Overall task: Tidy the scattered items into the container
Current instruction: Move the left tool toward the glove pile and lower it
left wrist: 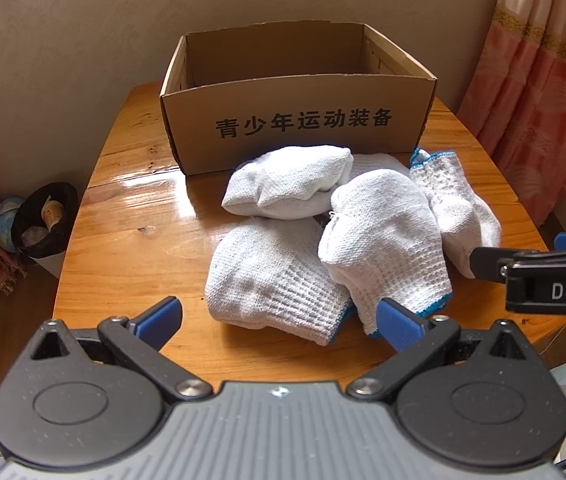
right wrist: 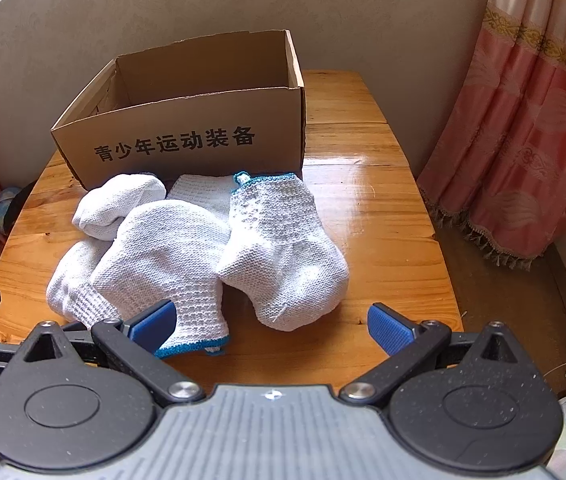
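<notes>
Two claws open (left wrist: 279,318) (right wrist: 271,324) | gloves (left wrist: 383,240) heaped, glossy wood table (left wrist: 131,216) | curtain (right wrist: 523,140) R

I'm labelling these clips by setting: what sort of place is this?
Most likely a room in a home. A varnished wooden table stands against a papered wall, pink fringed curtains hang beside it, and a small bin sits on the floor. White knit gloves lie before a cardboard box.

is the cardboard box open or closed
Open. The cardboard box has no lid or flaps over its top, and both wrist views look past its rim at the bare inner walls. Its floor is hidden, so contents cannot be told.
</notes>
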A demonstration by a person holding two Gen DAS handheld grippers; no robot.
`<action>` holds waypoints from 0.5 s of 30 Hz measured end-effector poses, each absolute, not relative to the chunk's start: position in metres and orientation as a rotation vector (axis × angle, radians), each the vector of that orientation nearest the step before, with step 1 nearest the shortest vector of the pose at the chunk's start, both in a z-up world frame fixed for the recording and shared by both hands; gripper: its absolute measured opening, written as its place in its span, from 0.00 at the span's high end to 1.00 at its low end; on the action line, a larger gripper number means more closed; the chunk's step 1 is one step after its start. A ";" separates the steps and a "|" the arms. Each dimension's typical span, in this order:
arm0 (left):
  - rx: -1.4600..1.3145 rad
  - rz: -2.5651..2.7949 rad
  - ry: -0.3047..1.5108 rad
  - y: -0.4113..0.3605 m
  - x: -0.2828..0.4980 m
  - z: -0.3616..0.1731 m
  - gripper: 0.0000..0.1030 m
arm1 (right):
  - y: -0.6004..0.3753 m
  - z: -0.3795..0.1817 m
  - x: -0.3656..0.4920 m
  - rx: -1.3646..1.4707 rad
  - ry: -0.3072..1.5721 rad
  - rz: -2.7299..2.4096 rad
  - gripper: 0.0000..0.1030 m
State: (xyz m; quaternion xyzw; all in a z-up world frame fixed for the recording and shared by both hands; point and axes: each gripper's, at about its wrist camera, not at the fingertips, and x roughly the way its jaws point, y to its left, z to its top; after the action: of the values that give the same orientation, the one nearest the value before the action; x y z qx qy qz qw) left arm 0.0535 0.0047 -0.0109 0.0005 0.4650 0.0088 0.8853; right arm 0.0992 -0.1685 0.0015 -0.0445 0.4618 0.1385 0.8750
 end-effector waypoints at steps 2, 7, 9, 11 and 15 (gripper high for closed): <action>0.007 0.023 0.965 0.006 0.058 -0.012 0.01 | -0.167 0.001 0.104 -0.091 0.972 0.294 0.00; 0.022 0.006 0.947 0.009 0.067 -0.010 0.01 | -0.162 0.001 0.116 -0.113 0.983 0.306 0.00; 0.014 -0.010 0.944 0.012 0.072 -0.008 0.01 | -0.160 0.002 0.121 -0.123 0.982 0.318 0.00; 0.015 -0.012 0.943 0.014 0.077 -0.007 0.01 | -0.160 0.003 0.128 -0.122 0.984 0.334 0.00; 0.066 -0.005 0.917 0.013 0.083 -0.007 0.01 | -0.167 0.004 0.140 -0.088 0.998 0.371 0.00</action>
State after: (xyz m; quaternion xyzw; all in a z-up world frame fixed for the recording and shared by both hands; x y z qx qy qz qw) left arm 0.0832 0.0129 -0.0068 0.0321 0.4425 -0.0026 0.8962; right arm 0.1404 -0.1665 0.0039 -0.0419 0.4758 0.1767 0.8606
